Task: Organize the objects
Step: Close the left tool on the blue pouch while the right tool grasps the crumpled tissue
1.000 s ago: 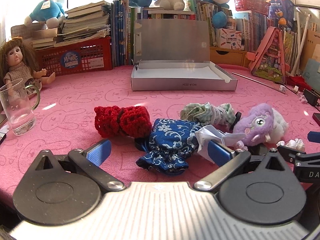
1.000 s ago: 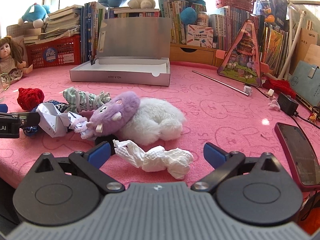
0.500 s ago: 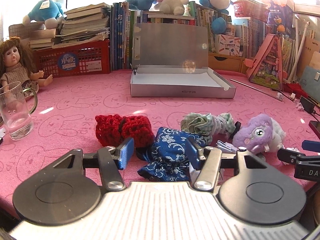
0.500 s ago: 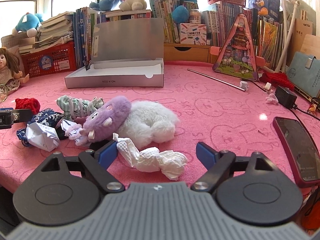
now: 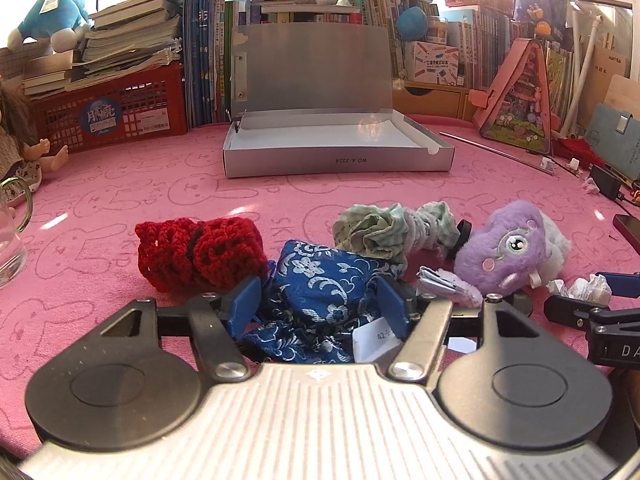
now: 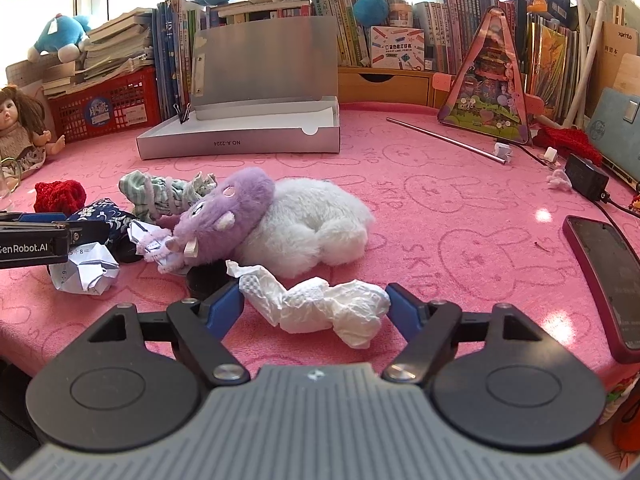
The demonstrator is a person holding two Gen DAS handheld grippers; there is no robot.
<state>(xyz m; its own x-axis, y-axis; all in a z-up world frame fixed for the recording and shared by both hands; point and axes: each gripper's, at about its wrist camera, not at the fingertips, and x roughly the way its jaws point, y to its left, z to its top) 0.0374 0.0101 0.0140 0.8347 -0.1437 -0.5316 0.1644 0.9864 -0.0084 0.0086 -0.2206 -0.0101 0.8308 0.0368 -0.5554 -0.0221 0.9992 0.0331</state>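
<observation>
The blue floral brocade pouch (image 5: pixel 320 292), near on the pink bench (image 5: pixel 120 208), sits clamped in the left gripper (image 5: pixel 318 304) (right gripper (image 6: pixel 314 306) apart around crumpled white tissue (image 6: pixel 320 304)), so grasping looks done; next, probably lift toward the far open silver box (image 5: pixel 336 160).

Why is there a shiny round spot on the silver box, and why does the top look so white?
In the left wrist view, sunlight from the windows behind the books makes a pale round flare spot on the open silver cardboard box and washes out the top corners. In the right wrist view the top left is also bleached white, and a bright glint sits on the pink bunny-print tablecloth.
</observation>
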